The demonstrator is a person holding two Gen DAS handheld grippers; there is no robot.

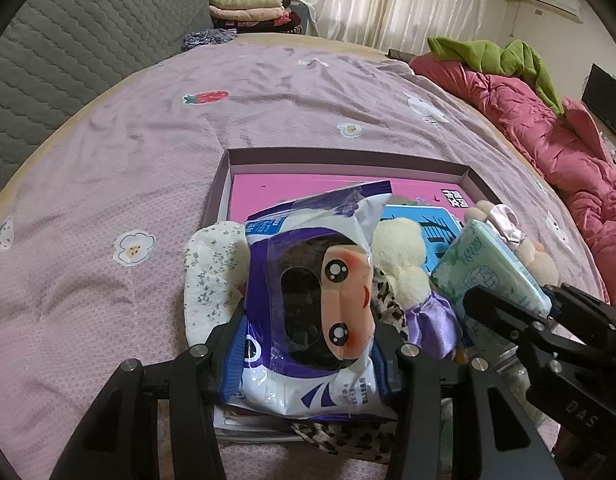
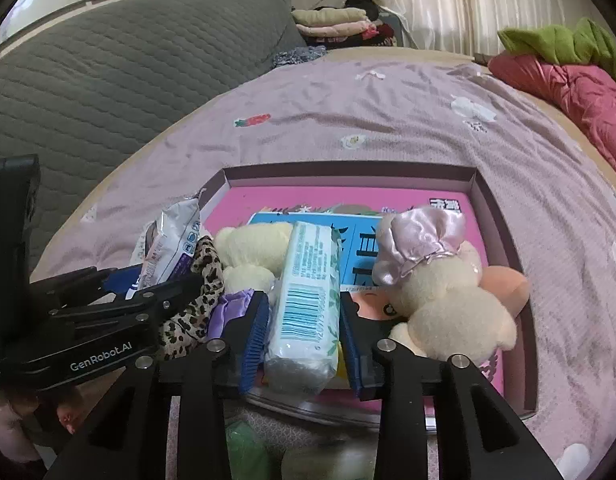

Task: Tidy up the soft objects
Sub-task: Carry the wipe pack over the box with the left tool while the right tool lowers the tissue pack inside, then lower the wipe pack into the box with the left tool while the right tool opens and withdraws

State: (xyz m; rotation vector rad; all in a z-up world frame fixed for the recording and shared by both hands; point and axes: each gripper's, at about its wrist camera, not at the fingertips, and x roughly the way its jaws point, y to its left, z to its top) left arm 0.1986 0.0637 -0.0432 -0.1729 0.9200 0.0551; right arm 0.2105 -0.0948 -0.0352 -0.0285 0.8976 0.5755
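Jaws on both grippers stand partly open with a soft pack between them. On the left gripper (image 1: 304, 344) the pads press the flanks of the wet-wipe pack (image 1: 308, 300), so it is gripped and held tilted up above the near left corner of the box (image 1: 348, 160). On the right gripper (image 2: 304, 332) the blue pads sit just beside the tissue pack (image 2: 306, 300); a thin gap shows on the right side, and the pack seems to rest on the things beneath it, so I judge it let go rather than held.

Both packs sit at the near edge of the box, which looks like the place chosen to gather everything soft. Beside the tissue pack, toward the right wall, lies a cream plush toy with a pink satin bow (image 2: 436, 280). Between the two packs are a second cream plush (image 2: 252, 252) and a leopard-print cloth (image 2: 196, 304). A flowered white cloth (image 1: 212, 276) hangs over the left wall.

The box rests on a lilac bedspread (image 1: 148, 140), well clear of the pink quilt (image 1: 548, 140) along the bed's right edge.
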